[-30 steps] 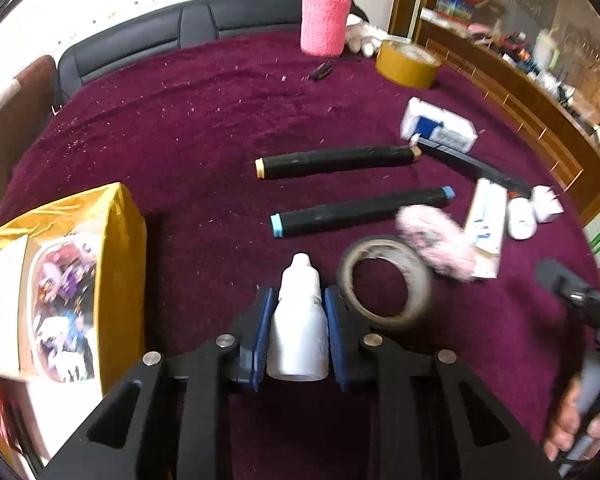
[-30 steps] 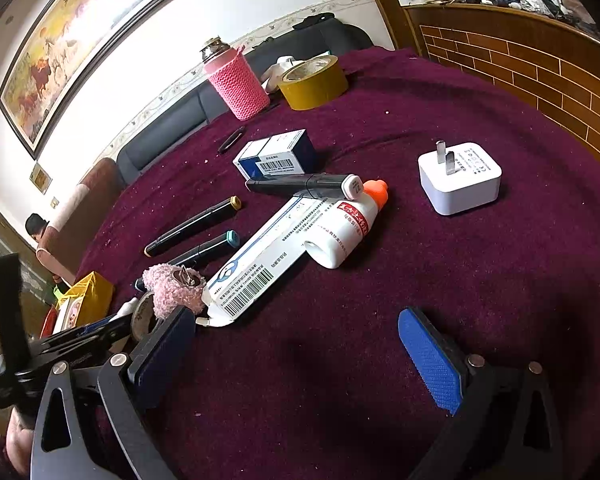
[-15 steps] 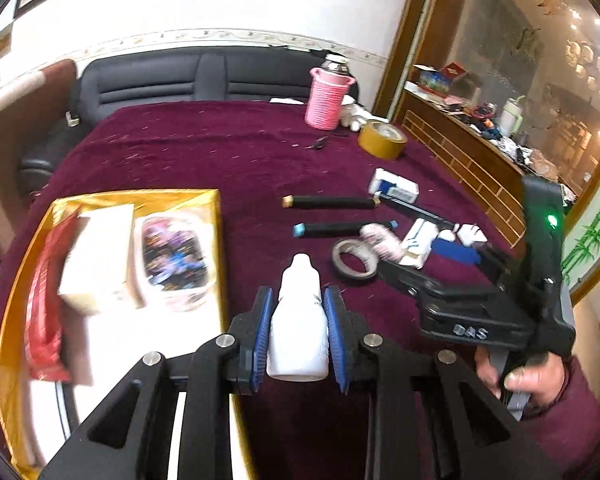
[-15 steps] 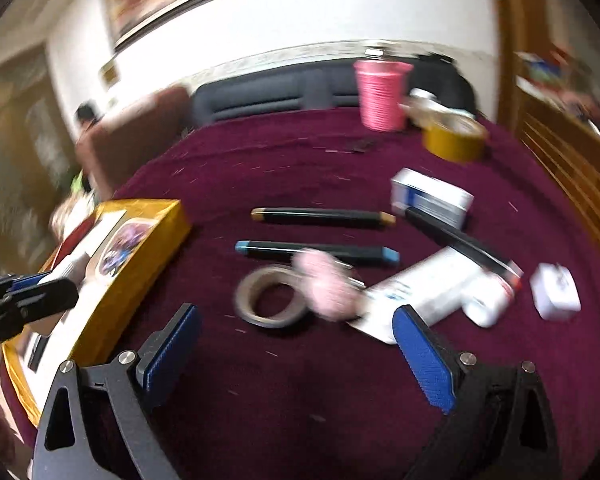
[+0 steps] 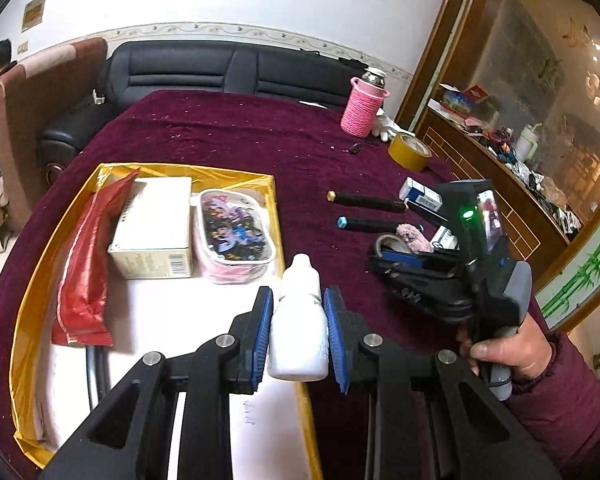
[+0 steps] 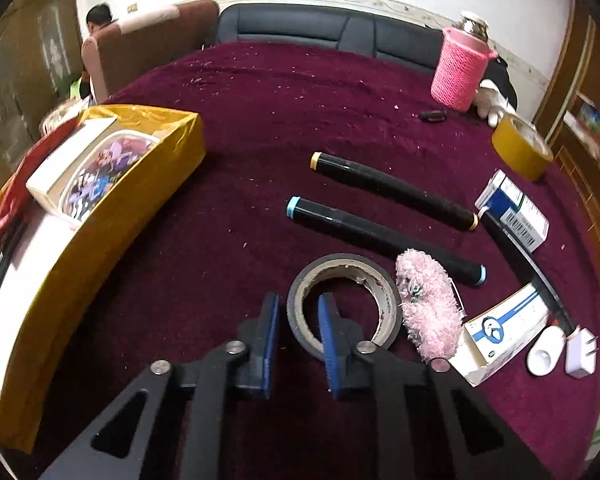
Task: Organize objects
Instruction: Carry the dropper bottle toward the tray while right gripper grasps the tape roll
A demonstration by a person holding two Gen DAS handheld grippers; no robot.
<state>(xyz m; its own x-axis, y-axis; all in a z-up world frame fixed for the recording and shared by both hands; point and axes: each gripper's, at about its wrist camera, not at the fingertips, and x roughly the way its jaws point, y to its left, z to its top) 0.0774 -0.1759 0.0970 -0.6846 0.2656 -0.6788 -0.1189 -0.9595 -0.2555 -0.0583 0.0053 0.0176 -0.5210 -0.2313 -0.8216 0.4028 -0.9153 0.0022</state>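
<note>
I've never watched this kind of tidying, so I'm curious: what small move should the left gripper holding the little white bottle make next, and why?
Probably ease leftward and down into the gold box: the left gripper clamps the white dropper bottle over the box's right edge, with bare floor before the cream carton and cartoon pencil case.

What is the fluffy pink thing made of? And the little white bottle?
The pink puff looks like soft, fuzzy yarn or plush: shaggy matte fibres stick out all over. The white bottle looks like smooth plastic, opaque with a slight sheen, though that is a guess from its look.
</note>
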